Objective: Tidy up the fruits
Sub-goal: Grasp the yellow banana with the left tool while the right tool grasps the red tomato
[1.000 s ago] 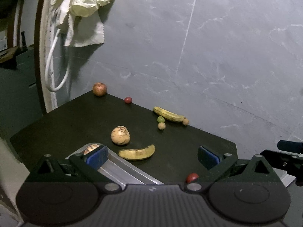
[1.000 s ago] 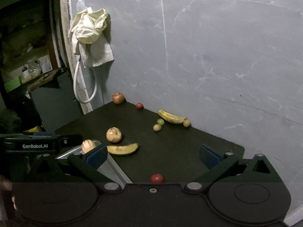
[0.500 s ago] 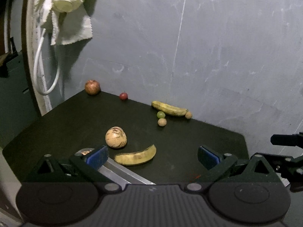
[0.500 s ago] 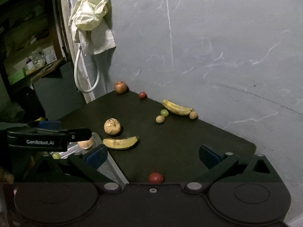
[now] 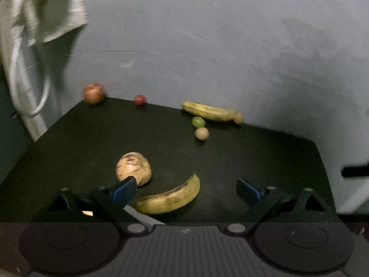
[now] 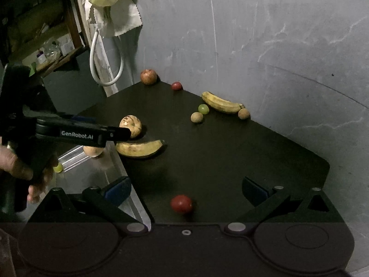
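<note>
On the left, your left gripper (image 5: 186,185) is hanging over the near banana (image 5: 169,197), and its jaws are standing wide open with nothing pressed between them. They have just been closing a little. The left pad is sitting right in front of the striped round fruit (image 5: 133,168). If you are closing now, that pad could be bumping the round fruit and rolling it away, or pushing the banana sideways instead of catching it.

The metal tray (image 6: 92,173) is lying at the counter's (image 6: 230,152) left edge, with a pale fruit (image 6: 93,151) and a small green one (image 6: 58,167) already in it. The tray rim is just beside the banana, so a jaw could be knocking the rim.

In the middle, your right gripper (image 6: 186,190) is also wide open and empty. The red fruit (image 6: 181,203) is lying between its jaws, near the counter's front edge. A poke could be sending it rolling off onto the floor.

Further back and to the right, another banana (image 6: 221,105), a green fruit (image 6: 203,109) and two brown balls are waiting near the wall (image 6: 276,46). An apple (image 6: 148,76) and a small red fruit (image 6: 176,85) are sitting at the far edge and could be falling off if bumped.
</note>
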`<action>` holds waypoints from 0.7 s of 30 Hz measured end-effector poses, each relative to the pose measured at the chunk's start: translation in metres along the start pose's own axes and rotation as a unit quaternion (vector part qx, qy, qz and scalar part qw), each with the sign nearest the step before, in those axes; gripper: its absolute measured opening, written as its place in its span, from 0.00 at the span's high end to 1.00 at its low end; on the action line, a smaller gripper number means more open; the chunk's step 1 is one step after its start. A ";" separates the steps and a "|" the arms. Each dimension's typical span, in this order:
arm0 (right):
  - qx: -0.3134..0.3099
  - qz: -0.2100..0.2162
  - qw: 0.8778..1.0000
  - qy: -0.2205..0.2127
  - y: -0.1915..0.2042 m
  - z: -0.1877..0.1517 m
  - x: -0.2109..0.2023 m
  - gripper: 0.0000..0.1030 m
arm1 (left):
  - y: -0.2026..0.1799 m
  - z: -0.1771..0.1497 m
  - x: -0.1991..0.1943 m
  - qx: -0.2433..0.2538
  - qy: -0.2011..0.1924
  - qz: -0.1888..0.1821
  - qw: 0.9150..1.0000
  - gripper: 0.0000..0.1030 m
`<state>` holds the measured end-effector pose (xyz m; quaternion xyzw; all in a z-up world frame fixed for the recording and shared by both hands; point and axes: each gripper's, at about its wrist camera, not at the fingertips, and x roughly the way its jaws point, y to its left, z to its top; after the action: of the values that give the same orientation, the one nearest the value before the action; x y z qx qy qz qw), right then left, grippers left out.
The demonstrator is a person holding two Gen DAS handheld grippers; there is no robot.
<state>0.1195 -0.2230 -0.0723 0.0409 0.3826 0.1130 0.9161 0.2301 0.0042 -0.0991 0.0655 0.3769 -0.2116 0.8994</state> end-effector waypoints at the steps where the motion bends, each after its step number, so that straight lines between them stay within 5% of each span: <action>1: -0.002 0.003 1.000 0.001 -0.002 0.001 0.003 0.01 | 0.000 0.001 0.004 0.017 0.004 -0.007 1.000 0.09; 10: -0.020 0.027 0.999 0.023 -0.001 -0.003 0.029 0.01 | 0.010 0.005 0.055 0.160 0.086 -0.064 0.981 0.25; 21: -0.019 0.042 0.998 0.040 -0.002 -0.006 0.049 0.06 | 0.006 0.002 0.096 0.225 0.142 -0.091 0.960 0.54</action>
<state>0.1486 -0.2130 -0.1108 0.0351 0.4144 0.1597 0.8953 0.2938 -0.0228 -0.1652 0.2606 0.4475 -0.3601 0.7760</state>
